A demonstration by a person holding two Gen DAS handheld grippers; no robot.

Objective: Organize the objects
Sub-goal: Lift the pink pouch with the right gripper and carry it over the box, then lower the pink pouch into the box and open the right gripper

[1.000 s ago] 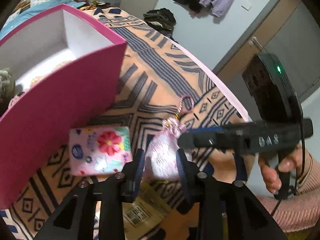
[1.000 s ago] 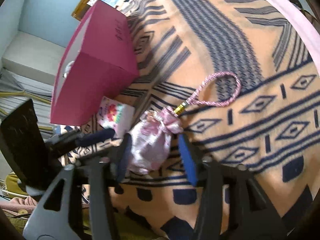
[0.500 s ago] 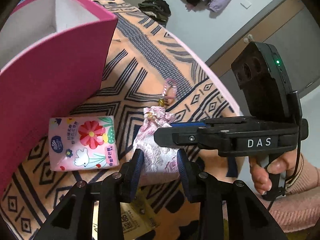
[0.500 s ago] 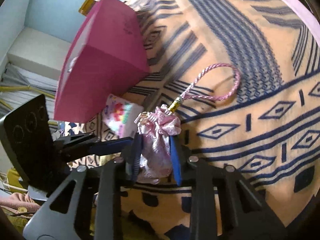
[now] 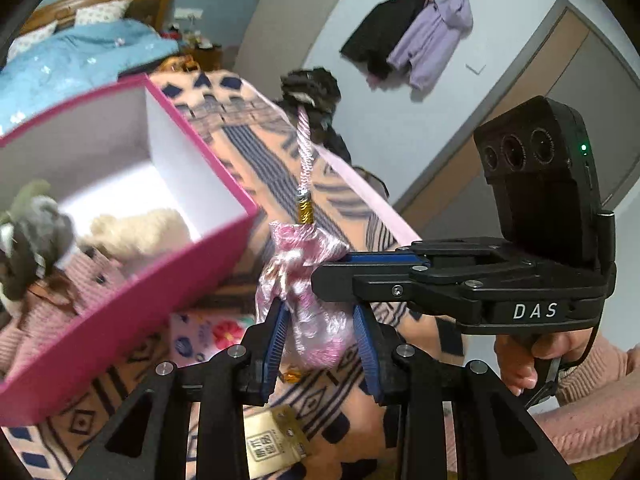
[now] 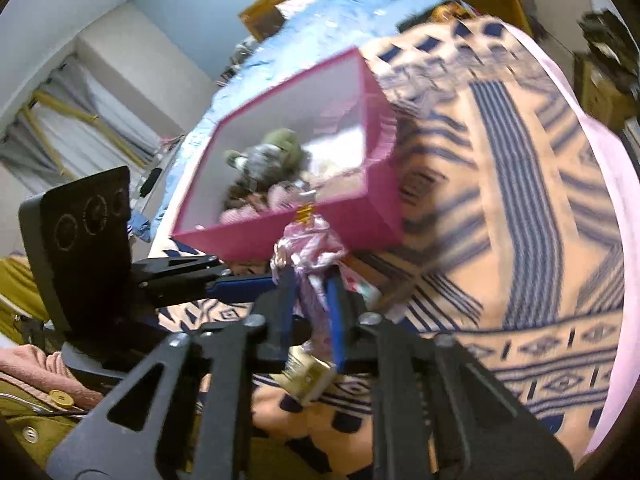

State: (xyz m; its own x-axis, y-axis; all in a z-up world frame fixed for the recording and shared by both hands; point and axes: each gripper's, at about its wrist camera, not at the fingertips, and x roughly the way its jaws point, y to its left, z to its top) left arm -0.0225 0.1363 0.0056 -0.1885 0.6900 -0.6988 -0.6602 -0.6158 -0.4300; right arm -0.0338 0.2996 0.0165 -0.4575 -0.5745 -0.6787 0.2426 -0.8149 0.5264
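Blurring pink box (image 6: 288, 236) behind pouch (image 6: 308, 248)

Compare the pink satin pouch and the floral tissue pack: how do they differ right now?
The pink satin pouch is lifted, pinched by both the left gripper and the right gripper; the floral tissue pack lies flat on the blanket. The pouch is soft and gathered, the pack boxy. Both are outside the pink box.

Under my hands is a table with an orange blanket (image 6: 516, 208) on it, with dark blue stripes and diamonds and a pink edge. A big pink box (image 5: 132, 300) sits on the blanket. A little flowery tissue pack (image 5: 204, 332) lies flat just beside the box.
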